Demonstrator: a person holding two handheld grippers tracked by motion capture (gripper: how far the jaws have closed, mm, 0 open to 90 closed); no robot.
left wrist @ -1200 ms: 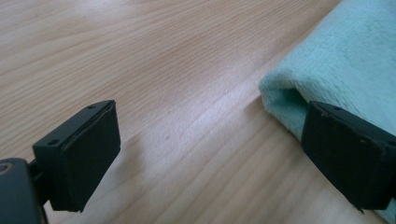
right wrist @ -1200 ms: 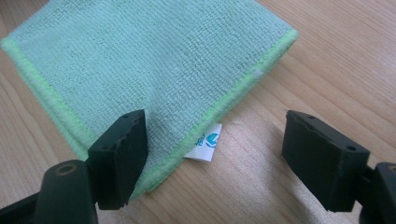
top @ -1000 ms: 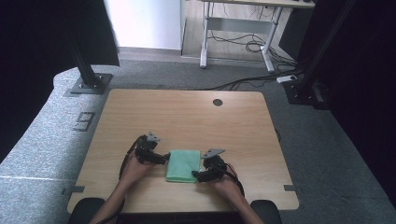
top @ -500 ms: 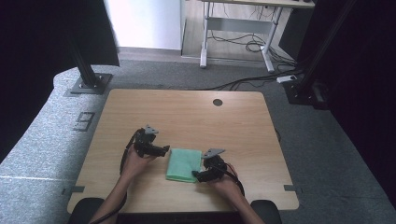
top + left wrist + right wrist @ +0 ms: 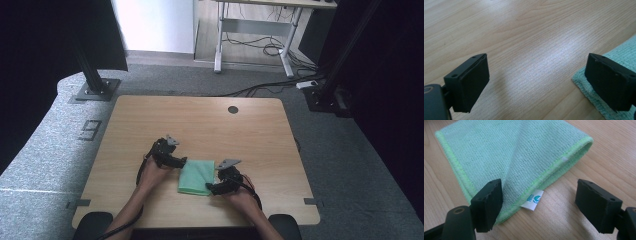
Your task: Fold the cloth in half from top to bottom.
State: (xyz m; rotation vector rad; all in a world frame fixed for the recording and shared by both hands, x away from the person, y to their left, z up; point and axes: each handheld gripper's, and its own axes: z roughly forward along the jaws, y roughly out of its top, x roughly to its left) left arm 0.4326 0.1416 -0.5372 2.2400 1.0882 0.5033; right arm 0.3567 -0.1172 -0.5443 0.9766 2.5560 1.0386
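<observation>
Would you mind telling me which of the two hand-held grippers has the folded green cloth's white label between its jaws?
The right hand-held gripper: the white label on the folded green microfibre cloth lies between its open jaws. The left hand-held gripper frames bare wooden table.

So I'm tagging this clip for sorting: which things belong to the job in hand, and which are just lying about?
In the job:
- green cloth, folded on the table
- left gripper, open at the cloth's left edge
- right gripper, open at its near right corner
- white label at the cloth's hem

Just about:
- cables on the floor
- desk frame behind
</observation>
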